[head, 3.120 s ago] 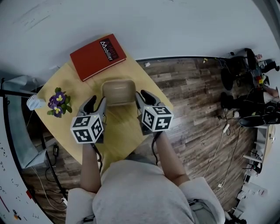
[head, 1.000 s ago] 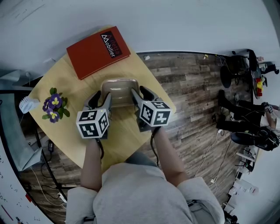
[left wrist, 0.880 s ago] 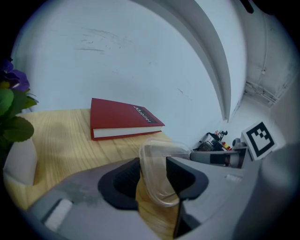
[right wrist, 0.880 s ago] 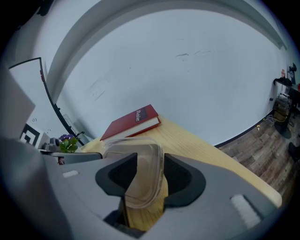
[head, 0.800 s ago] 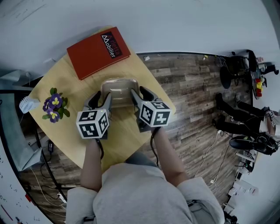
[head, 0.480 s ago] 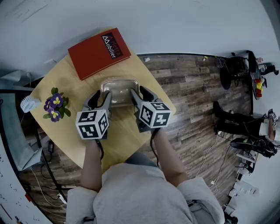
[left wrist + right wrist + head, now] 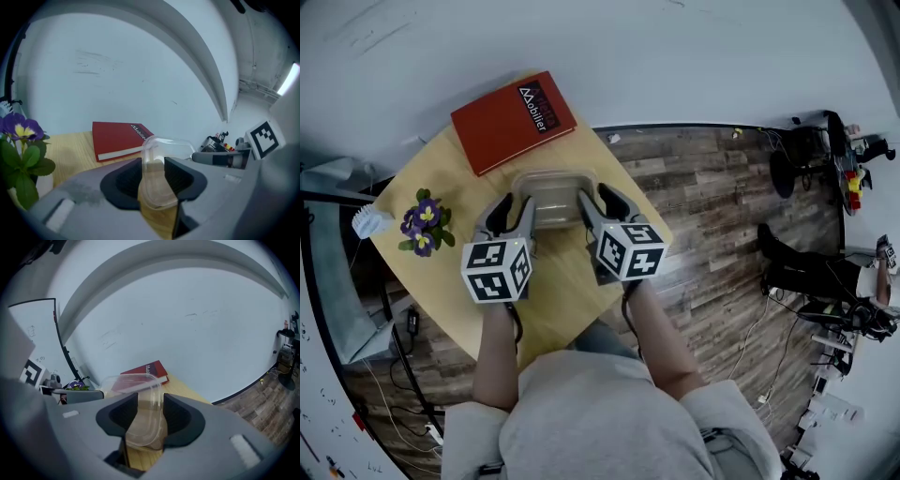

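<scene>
Two grippers hold one clear rectangular plastic container (image 7: 551, 195) over the pale wooden table (image 7: 558, 274): my left gripper (image 7: 517, 208) pinches its left rim, my right gripper (image 7: 598, 202) its right rim. A red hardcover book (image 7: 513, 120) lies just beyond.

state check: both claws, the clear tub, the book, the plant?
left claw: shut on one side wall of the clear tub.
right claw: shut on the opposite side wall.
clear tub: upright, no lid, looks empty, gripped on both sides.
red book: closed, lying flat on the table.
potted flower: upright, in bloom.
</scene>
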{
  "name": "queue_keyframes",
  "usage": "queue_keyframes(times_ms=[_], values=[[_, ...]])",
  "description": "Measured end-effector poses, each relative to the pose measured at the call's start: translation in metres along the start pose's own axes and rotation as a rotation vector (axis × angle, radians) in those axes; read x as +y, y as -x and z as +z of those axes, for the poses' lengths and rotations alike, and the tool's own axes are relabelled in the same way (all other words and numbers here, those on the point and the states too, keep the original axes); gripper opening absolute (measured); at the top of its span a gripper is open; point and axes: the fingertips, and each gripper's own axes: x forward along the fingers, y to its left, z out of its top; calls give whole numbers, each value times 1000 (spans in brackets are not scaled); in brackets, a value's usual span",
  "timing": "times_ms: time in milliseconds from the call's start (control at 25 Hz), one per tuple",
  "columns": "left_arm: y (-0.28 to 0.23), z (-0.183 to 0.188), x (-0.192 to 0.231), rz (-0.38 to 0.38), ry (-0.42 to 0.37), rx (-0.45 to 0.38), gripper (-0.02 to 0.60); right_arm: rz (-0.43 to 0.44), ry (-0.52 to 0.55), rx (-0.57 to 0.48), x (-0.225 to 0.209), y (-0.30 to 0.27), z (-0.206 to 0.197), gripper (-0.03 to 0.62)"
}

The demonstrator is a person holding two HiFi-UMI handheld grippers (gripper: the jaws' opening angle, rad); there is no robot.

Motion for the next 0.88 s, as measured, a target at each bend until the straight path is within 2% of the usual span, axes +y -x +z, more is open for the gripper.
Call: queue_keyframes(times_ms=[880], values=[[57, 45, -53, 19, -98, -133, 147, 52, 72, -202, 25, 77, 53, 155]])
